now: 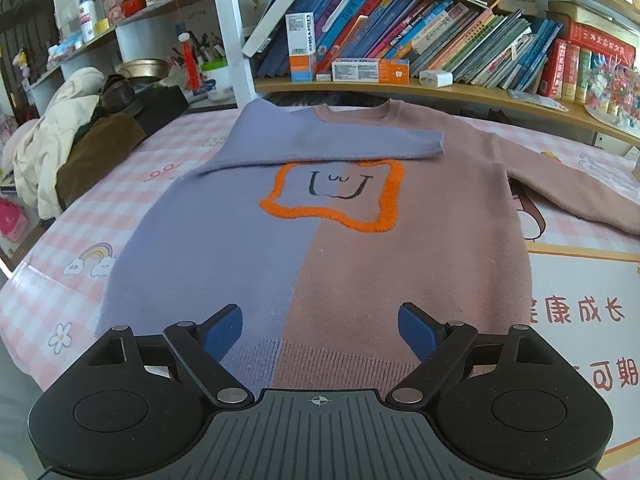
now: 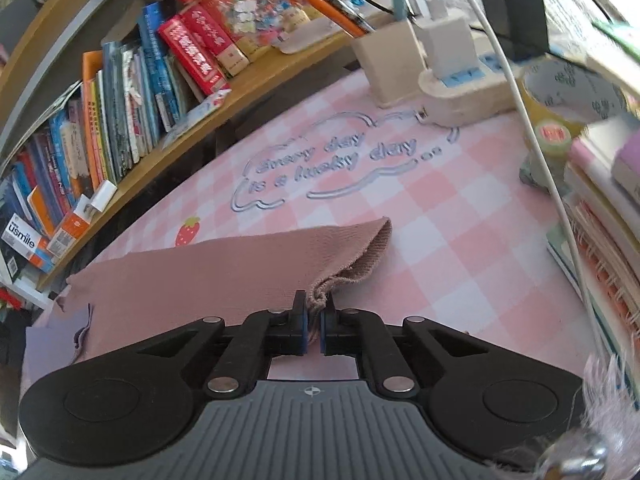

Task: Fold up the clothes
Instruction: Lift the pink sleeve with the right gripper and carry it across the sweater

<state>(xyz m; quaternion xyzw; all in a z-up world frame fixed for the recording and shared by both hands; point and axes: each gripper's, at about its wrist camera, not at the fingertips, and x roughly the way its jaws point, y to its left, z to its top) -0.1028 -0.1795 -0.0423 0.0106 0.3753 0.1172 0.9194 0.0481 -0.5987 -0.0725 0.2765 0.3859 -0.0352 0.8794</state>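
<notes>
A "usmile" box (image 2: 22,245) sits on the wooden bookshelf (image 2: 256,80), and the pink checked bench cover (image 2: 440,240) reads "Every day is a lucky day". The fuzzy knit sweater (image 1: 320,248), half lavender, half dusty pink with an orange plush frame round a stitched face, lies flat on the bench, its lavender sleeve (image 1: 320,140) folded across the chest. The left gripper (image 1: 320,330) hangs over the ribbed hem, jaws wide apart. Only the right wrist view shows the right gripper (image 2: 314,330), jaws clamped on the pink sleeve's ribbed cuff (image 2: 360,256).

"usmile" on a box (image 2: 24,245) — "is a lucky day" on the checked mat (image 2: 460,248)
</notes>
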